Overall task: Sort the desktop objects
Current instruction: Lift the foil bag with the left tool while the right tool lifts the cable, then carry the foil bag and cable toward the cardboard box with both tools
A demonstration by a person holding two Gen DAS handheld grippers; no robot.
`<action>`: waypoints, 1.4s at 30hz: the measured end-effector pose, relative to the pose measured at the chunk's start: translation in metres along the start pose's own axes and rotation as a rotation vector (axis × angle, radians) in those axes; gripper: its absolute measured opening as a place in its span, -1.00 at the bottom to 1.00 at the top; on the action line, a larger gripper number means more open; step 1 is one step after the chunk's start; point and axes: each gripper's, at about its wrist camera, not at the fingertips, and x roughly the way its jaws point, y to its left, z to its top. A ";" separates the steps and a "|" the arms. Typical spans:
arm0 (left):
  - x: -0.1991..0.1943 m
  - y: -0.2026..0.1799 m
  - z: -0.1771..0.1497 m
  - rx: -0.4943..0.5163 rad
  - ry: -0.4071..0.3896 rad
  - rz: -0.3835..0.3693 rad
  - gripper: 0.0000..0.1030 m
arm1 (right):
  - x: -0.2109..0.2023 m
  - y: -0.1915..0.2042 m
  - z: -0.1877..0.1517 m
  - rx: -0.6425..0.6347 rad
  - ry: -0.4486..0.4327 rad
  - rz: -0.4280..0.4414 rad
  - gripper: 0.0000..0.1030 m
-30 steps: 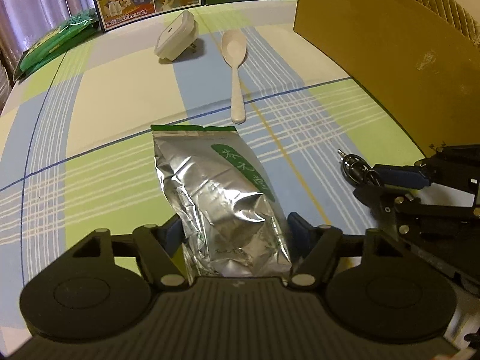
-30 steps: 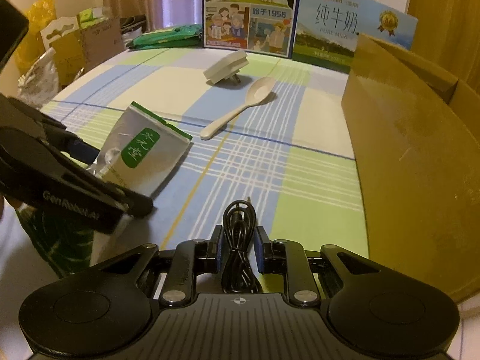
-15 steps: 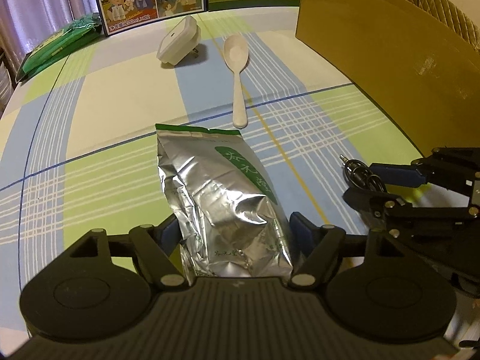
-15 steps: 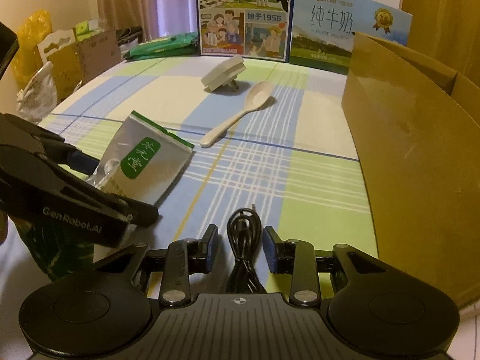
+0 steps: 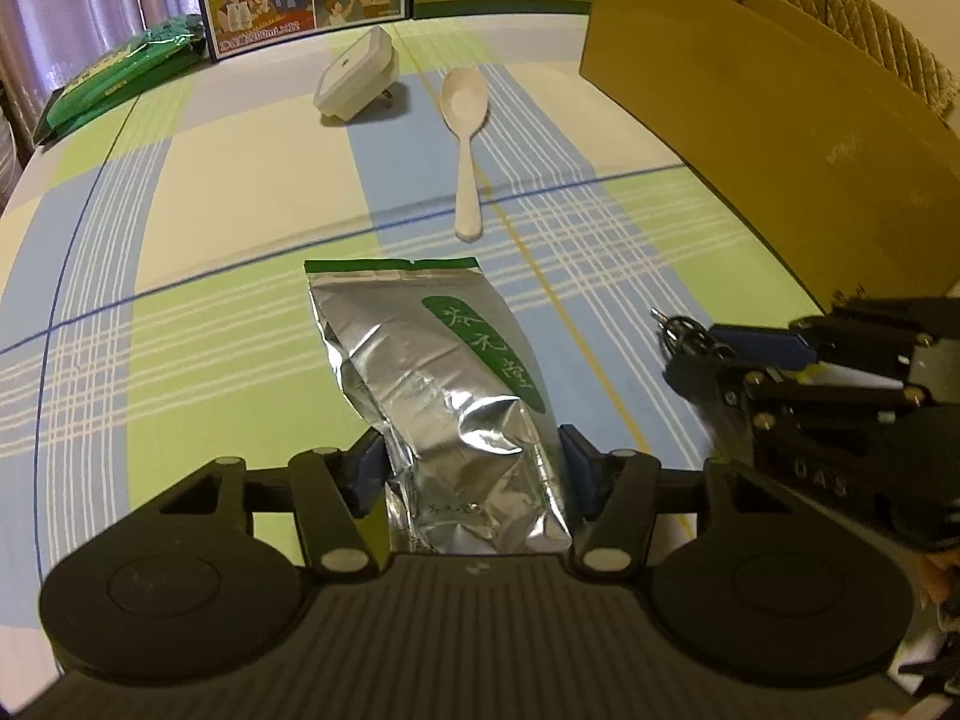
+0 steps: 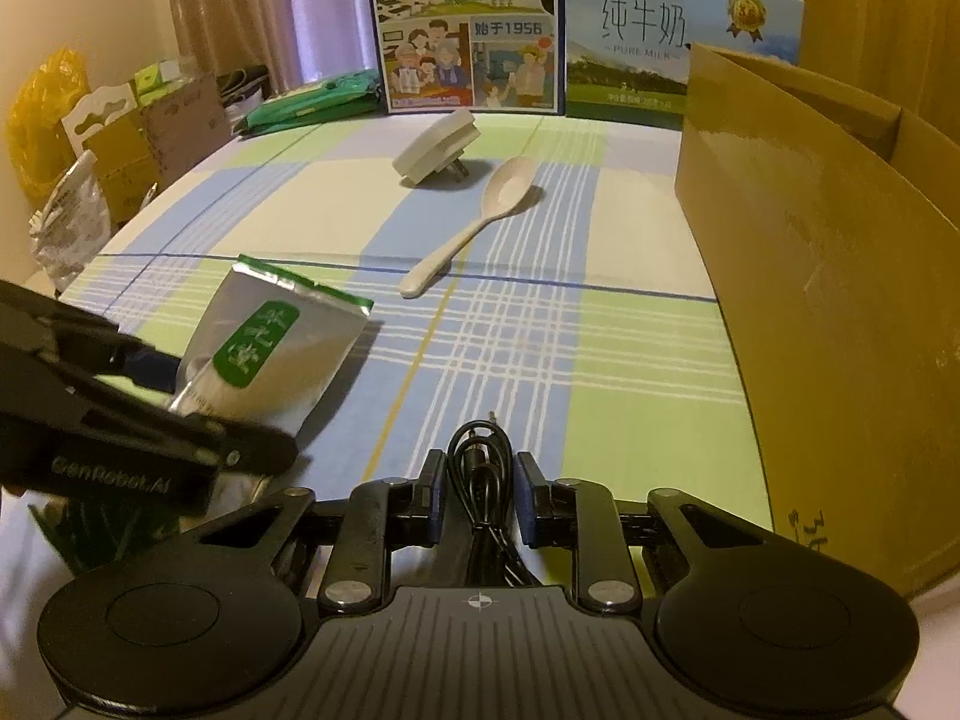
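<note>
The left gripper point(image 5: 471, 471) has its 2 fingers set wide apart, low over the table. The right gripper point(image 6: 478, 495) sits just beside it, fingers parted slightly.

Two milk cartons point(image 6: 471, 30) behind a checked tablecloth point(image 5: 240, 192)
</note>
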 end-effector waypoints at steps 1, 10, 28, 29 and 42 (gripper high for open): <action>-0.002 -0.001 -0.001 0.001 0.003 0.001 0.01 | -0.001 0.000 -0.001 0.002 0.002 0.001 -0.61; -0.021 -0.006 -0.022 -0.016 0.039 -0.013 -0.02 | -0.021 0.001 -0.009 0.010 0.007 -0.001 -0.62; -0.037 -0.017 -0.042 0.063 0.207 -0.046 0.06 | -0.058 0.008 -0.039 0.058 0.026 0.015 -0.62; -0.036 -0.019 -0.041 0.078 0.219 -0.043 0.09 | -0.058 0.008 -0.039 0.060 0.026 0.017 -0.62; -0.034 -0.022 -0.039 0.143 0.253 -0.029 -0.06 | -0.065 0.009 -0.043 0.075 0.021 0.036 -0.62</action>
